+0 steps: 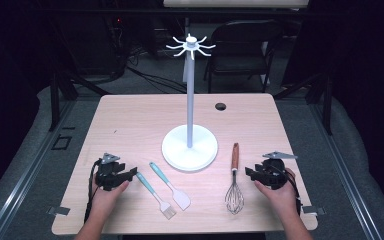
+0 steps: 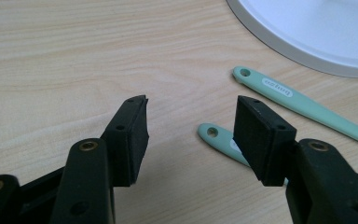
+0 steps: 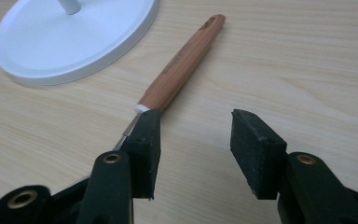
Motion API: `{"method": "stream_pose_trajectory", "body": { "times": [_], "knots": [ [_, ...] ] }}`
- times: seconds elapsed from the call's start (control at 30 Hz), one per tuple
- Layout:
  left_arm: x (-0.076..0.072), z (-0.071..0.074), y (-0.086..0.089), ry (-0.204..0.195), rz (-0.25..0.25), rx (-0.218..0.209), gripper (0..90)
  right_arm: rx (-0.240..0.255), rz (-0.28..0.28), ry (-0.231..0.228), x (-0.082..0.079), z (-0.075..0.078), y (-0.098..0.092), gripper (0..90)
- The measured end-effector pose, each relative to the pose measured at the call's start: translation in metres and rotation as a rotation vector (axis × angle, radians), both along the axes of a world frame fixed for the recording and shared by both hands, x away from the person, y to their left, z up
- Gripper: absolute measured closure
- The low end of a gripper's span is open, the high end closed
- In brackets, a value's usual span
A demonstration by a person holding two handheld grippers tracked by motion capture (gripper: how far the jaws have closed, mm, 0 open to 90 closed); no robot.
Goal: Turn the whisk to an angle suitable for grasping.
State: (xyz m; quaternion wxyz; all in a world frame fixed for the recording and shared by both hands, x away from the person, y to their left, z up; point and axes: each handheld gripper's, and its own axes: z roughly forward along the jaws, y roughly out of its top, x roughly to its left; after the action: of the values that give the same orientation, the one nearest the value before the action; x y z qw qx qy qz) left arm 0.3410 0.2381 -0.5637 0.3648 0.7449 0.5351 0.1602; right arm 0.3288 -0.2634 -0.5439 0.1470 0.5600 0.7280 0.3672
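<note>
A white utensil stand (image 1: 189, 148) with a tall pole and hooked top (image 1: 191, 45) rises from the middle of the table. A teal-handled brush (image 1: 154, 194) and a teal-handled spatula (image 1: 171, 186) lie left of its base; a wooden-handled whisk (image 1: 235, 176) lies to the right. My left gripper (image 1: 130, 174) rests open at the front left, beside the brush handle (image 2: 216, 138), nothing between its jaws. My right gripper (image 1: 250, 173) rests open at the front right, just right of the whisk handle (image 3: 182, 63), holding nothing.
The stand's round base (image 2: 317, 32) sits close ahead of both grippers, also in the right gripper view (image 3: 70, 42). A cable hole (image 1: 220, 106) is at the table's back right. A black chair (image 1: 242, 47) stands behind the table.
</note>
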Motion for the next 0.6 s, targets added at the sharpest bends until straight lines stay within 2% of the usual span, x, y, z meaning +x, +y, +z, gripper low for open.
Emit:
{"method": "stream_pose_trajectory", "body": {
  "times": [0.13, 0.33, 0.6],
  "knots": [
    [-0.001, 0.0, 0.001, 0.002, -0.011, -0.001, 45.4, 0.006, 0.019, 0.013, 0.001, -0.001, 0.006, 54.8],
    [-0.004, -0.001, 0.006, 0.002, -0.003, -0.006, 46.8, 0.034, 0.061, 0.073, 0.006, -0.007, 0.022, 59.4],
    [-0.008, -0.001, 0.014, 0.015, 0.023, -0.031, 47.8, -0.01, 0.099, 0.098, 0.008, -0.01, 0.04, 62.5]
  ]
}}
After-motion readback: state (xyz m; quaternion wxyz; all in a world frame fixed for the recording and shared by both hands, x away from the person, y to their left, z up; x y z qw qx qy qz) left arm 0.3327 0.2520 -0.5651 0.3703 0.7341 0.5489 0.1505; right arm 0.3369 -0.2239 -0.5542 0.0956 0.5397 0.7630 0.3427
